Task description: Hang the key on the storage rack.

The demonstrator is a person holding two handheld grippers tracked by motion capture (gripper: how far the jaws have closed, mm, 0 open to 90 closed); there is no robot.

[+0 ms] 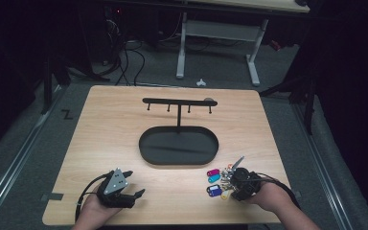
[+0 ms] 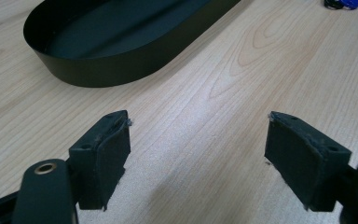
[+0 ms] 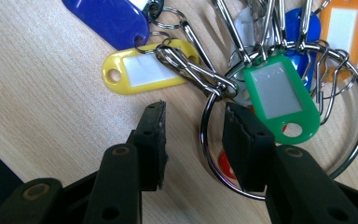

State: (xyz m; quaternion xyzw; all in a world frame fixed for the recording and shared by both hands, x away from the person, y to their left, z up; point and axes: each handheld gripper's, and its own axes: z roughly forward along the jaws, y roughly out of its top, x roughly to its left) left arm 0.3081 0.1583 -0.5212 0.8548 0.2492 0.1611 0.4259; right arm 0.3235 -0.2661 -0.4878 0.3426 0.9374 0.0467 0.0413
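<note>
One black oval tray (image 1: 146, 152), one four-hook rack (image 1: 178, 101), two grippers, one key-tag bunch (image 1: 220, 179).

In the high view the right gripper (image 1: 237, 178) lies over part of the bunch of key tags (image 1: 219, 181), so the tags beneath it are hidden, and those that show are too small to read. In the right gripper view the large steel ring (image 3: 289, 116) runs behind the right jaw, a red tag (image 3: 224, 164) is mostly covered by that jaw, and the orange tag (image 3: 342, 28) and dark blue tag (image 3: 109, 19) are cut by the top edge. In the left gripper view the black oval tray (image 2: 116, 46) is cropped at the top, and a blue tag (image 2: 342, 4) barely enters at the upper right corner.
</note>
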